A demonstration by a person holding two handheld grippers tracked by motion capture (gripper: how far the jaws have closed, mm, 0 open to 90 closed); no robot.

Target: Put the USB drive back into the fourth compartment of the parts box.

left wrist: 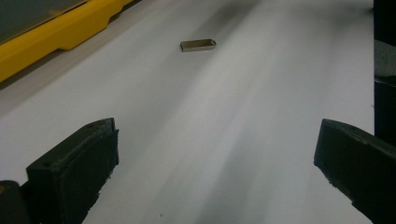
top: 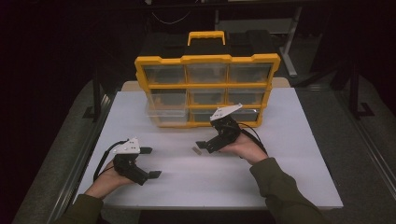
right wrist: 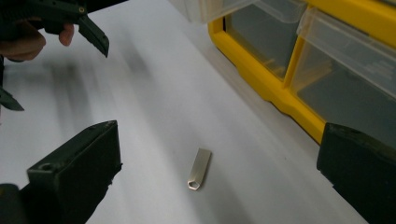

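Right tool [top: 201, 145]: we hold it released, at frame centre, just beside the metal USB stick [top: 196, 150].
Left tool [top: 150, 163]: released, lower left.
USB stick: flat on the white bench [top: 289, 140].

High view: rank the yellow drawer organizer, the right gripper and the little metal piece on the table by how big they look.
1. Yellow drawer organizer, largest by far.
2. Right gripper, much smaller, although nearer the camera.
3. Metal piece, a tiny sliver just off the gripper's tips.

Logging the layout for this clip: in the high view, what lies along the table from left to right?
left gripper → small metal piece → right gripper, with the yellow drawer organizer standing behind them.
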